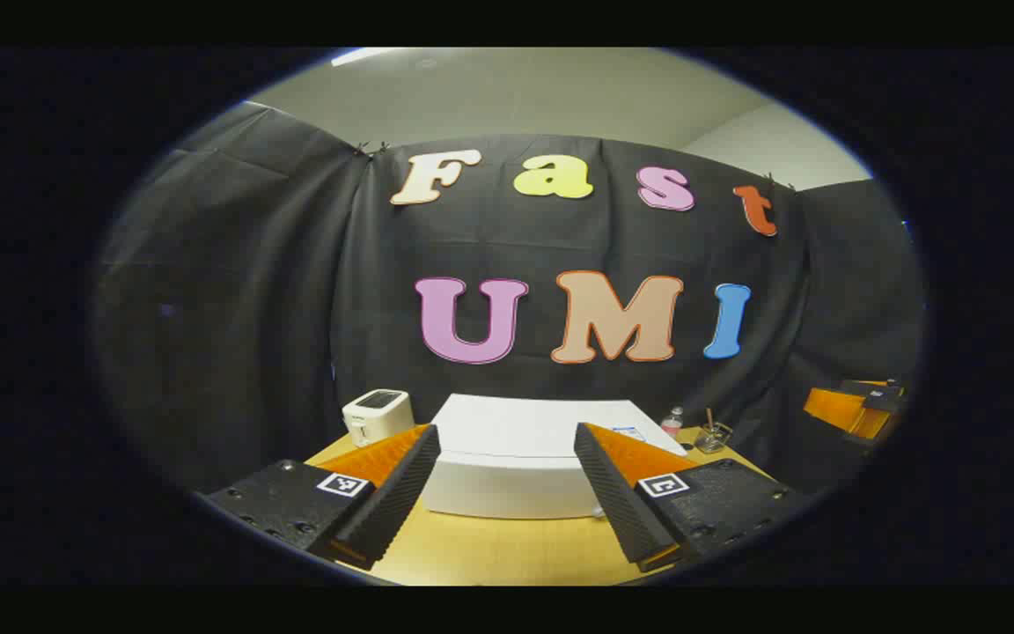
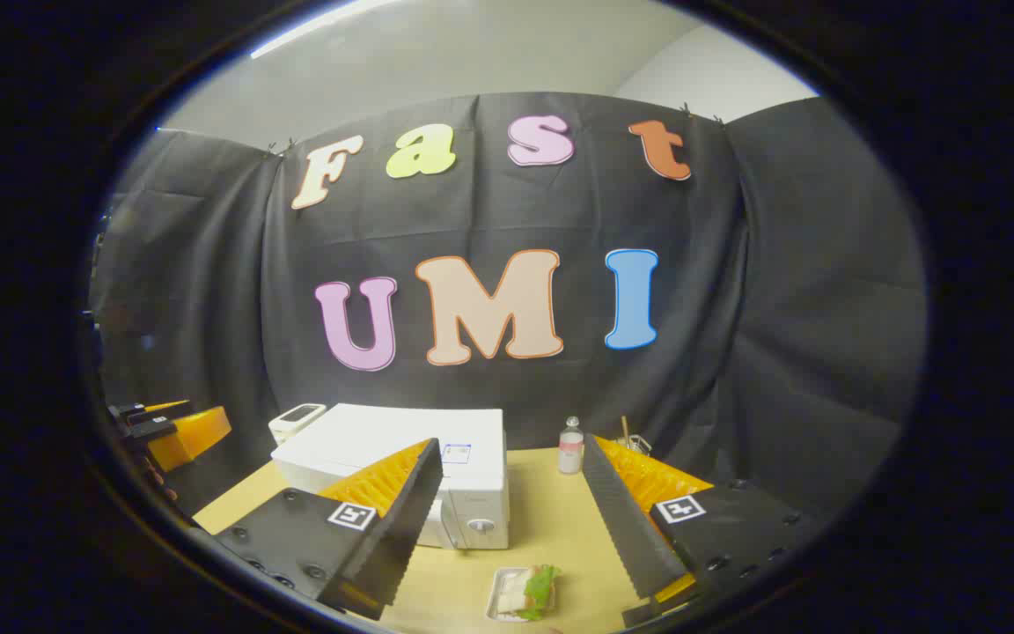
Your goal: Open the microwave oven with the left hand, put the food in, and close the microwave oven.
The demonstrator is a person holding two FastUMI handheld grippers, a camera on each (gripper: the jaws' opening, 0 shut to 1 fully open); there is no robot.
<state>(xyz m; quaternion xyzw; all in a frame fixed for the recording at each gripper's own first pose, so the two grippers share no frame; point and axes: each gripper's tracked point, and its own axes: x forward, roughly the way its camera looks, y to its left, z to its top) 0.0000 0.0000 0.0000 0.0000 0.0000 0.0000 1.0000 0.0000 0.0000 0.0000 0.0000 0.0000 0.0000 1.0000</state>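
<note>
On the wooden surface (image 2: 551, 519), a closed white microwave oven (image 2: 437, 467) stands behind a tray of food (image 2: 525, 592); the left hand-held gripper (image 1: 507, 489) and right hand-held gripper (image 2: 511, 519) hover open, empty.

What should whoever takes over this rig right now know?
Left gripper: open, empty, raised in front of the microwave.
Right gripper: open, empty, above the food tray.
The microwave sits on the table; its door looks closed. The food tray lies on the table in front of it.
Done: nothing yet.
Left: open the door with the left gripper, load the food, close.
</note>
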